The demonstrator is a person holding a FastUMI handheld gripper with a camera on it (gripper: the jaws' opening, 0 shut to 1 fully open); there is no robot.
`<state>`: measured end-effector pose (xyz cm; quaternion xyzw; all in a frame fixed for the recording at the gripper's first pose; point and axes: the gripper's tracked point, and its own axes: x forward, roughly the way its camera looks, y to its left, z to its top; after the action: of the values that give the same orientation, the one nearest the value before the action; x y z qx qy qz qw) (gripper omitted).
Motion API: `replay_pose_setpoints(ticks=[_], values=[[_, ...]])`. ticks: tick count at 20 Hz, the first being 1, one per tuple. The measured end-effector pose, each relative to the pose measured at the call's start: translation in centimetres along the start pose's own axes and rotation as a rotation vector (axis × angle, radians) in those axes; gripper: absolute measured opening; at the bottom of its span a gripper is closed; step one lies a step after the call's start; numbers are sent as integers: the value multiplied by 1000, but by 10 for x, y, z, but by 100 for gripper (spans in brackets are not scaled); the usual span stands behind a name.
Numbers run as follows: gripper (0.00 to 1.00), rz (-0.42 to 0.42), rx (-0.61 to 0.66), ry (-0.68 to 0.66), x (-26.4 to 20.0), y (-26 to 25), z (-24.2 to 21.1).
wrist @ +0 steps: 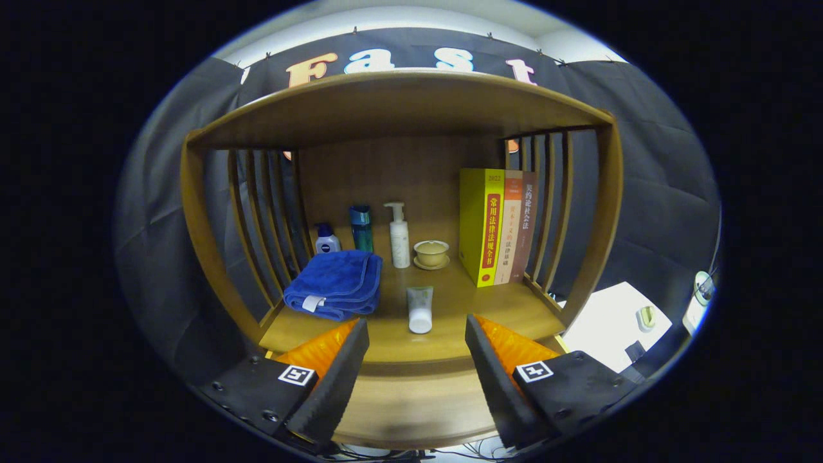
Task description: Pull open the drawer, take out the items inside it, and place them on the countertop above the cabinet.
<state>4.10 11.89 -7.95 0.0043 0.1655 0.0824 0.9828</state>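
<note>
My gripper point(416, 350) is open, its two fingers spread wide with nothing between them. They hover at the front edge of the wooden countertop point(450, 302) of the cabinet. A small white tube point(420, 309) lies on the countertop just ahead of the fingers, cap toward me. A folded blue towel point(335, 283) rests on the countertop beyond the left finger. Below the countertop edge, the curved wooden cabinet front point(411, 405) shows between the fingers; I cannot make out a drawer handle.
At the back of the shelf stand a small blue-capped bottle point(326, 239), a teal bottle point(361, 227), a white pump bottle point(399, 235) and a lidded cup on a saucer point(431, 254). Three upright books point(496, 225) lean at the right. Slatted sides and a wooden top enclose the space.
</note>
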Motion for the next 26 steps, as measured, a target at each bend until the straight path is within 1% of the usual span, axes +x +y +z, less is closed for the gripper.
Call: replay_pose_setpoints(ticks=[3, 6, 13, 21, 26], values=[[98, -19, -22, -38, -29, 1, -15], [98, -36, -45, -55, -54, 3, -43], [98, -38, -18, -58, -101, 9, -105], [98, -36, 17, 45, -110, 15, -200], [98, -35, 12, 64, -96, 18, -216]])
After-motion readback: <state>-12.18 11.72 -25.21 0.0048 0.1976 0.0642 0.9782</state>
